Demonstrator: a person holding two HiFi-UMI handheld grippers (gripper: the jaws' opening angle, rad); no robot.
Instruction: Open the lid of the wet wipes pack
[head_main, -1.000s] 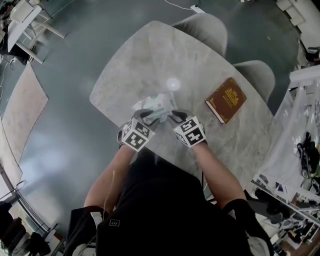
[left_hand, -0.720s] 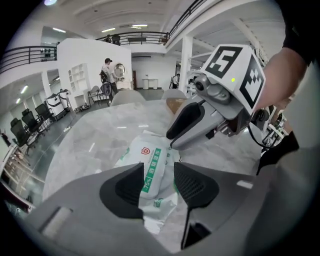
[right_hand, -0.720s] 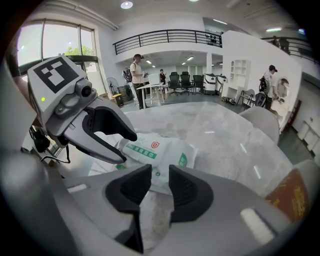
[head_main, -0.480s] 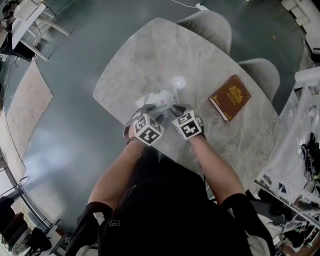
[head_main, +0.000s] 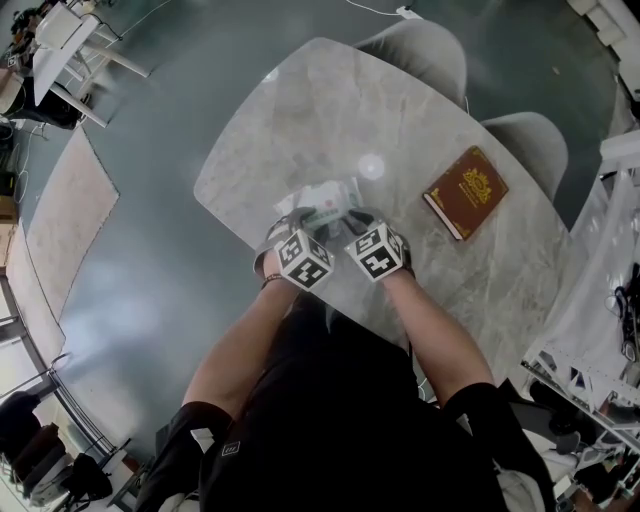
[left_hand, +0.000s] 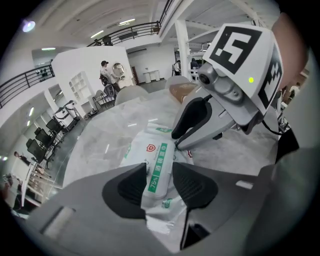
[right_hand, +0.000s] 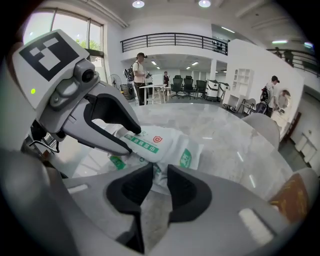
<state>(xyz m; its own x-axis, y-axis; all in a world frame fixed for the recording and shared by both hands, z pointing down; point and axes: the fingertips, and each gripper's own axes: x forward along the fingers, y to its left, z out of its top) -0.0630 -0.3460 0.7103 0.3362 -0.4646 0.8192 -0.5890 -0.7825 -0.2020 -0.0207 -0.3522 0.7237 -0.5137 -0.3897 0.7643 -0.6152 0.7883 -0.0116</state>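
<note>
The wet wipes pack (head_main: 322, 200), white film with green print, lies on the marble table (head_main: 300, 110) just beyond both grippers. My left gripper (head_main: 300, 222) holds its left end; in the left gripper view the pack (left_hand: 155, 150) runs between the dark pads (left_hand: 131, 187), which touch it on both sides. My right gripper (head_main: 352, 220) is at the pack's right end, and in the right gripper view the pack's (right_hand: 160, 145) crumpled edge dips between its narrow-set pads (right_hand: 186, 192). Both sets of jaws have just been closing with the pack between them. The lid is hidden.
A brown book (head_main: 466, 193) lies on the table to the right. Two grey chairs (head_main: 420, 50) (head_main: 525, 145) stand at the far side. The table's near edge runs just under my forearms. People stand far off in the hall.
My left gripper has come in closer to the right one, sunk a little and rolled. The pack stays between the two grippers. The right gripper has hardly moved.
</note>
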